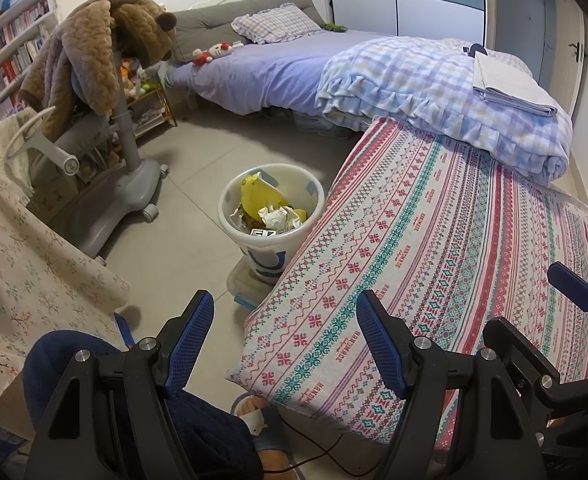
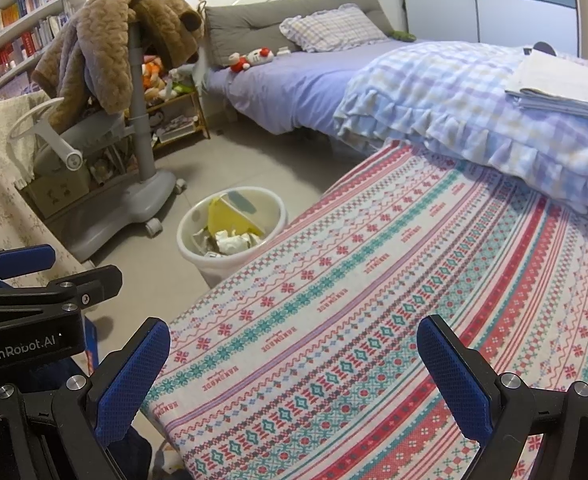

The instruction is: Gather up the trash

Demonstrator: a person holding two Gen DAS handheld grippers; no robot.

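A bed (image 2: 286, 80) with a lilac sheet stands at the far side of the room, and a checked quilt (image 2: 473, 96) with ruffles is bunched on its right part. In front of the bed, on the right, lies a surface covered with a patterned cloth (image 2: 373, 320) in red, teal and white stripes; nothing rests on the part that shows. On the left stands a grey chair (image 1: 130, 152) on wheels, with a brown fluffy garment (image 1: 106, 36) hung over its back. On the floor between the chair and the patterned cloth stands a white bin (image 1: 272, 216), just beside the near left edge of the cloth. Inside it lie the trash (image 1: 274, 210): a yellow wrapper, crumpled white paper and a small printed box. The left gripper (image 1: 286, 344) is held low in the near part of the scene, over the floor and the corner of the cloth; its jaws are wide apart and hold nothing. The right gripper (image 2: 294, 380) hangs above the patterned cloth, also with its jaws spread wide and with nothing between them. Both are well apart from the bin.
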